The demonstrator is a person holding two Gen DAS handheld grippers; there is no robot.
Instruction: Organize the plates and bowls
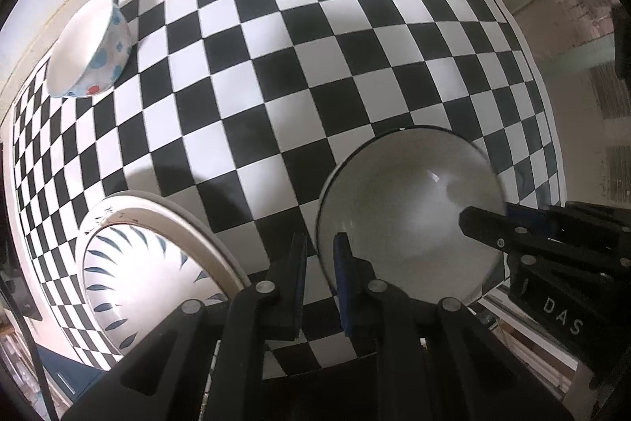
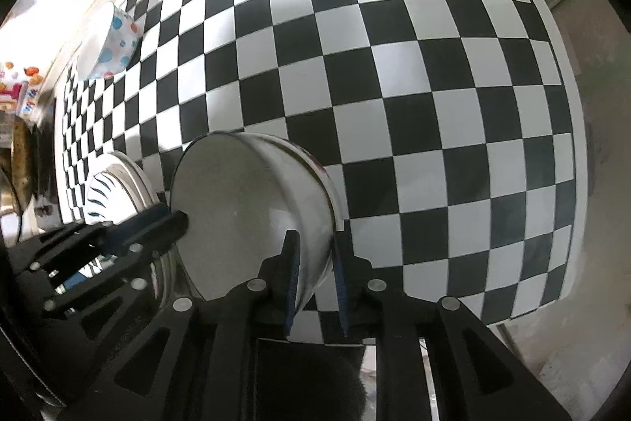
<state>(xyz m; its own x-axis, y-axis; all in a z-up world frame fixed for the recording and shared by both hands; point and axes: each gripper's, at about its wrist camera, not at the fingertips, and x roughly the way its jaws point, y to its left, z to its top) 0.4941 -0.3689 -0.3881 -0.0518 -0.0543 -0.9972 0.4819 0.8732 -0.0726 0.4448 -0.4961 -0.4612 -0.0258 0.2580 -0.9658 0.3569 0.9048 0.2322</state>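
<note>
A white bowl with a dark rim (image 1: 402, 216) is lifted and tilted over the checkered cloth. My right gripper (image 2: 315, 255) is shut on its rim; it also shows in the left wrist view (image 1: 485, 227). My left gripper (image 1: 320, 255) is nearly shut and empty, just left of the bowl's edge, its fingers (image 2: 157, 223) showing in the right wrist view. The bowl (image 2: 244, 212) fills the right wrist view's lower centre. A bowl with blue leaf marks sits in a white plate (image 1: 157, 263) at lower left. A dotted bowl (image 1: 92, 50) stands at the far left.
The black-and-white checkered cloth (image 1: 315, 66) covers the table. The table's right edge and floor (image 1: 583, 85) lie to the right. A wall runs along the far side. Clutter (image 2: 19, 105) stands off the left end.
</note>
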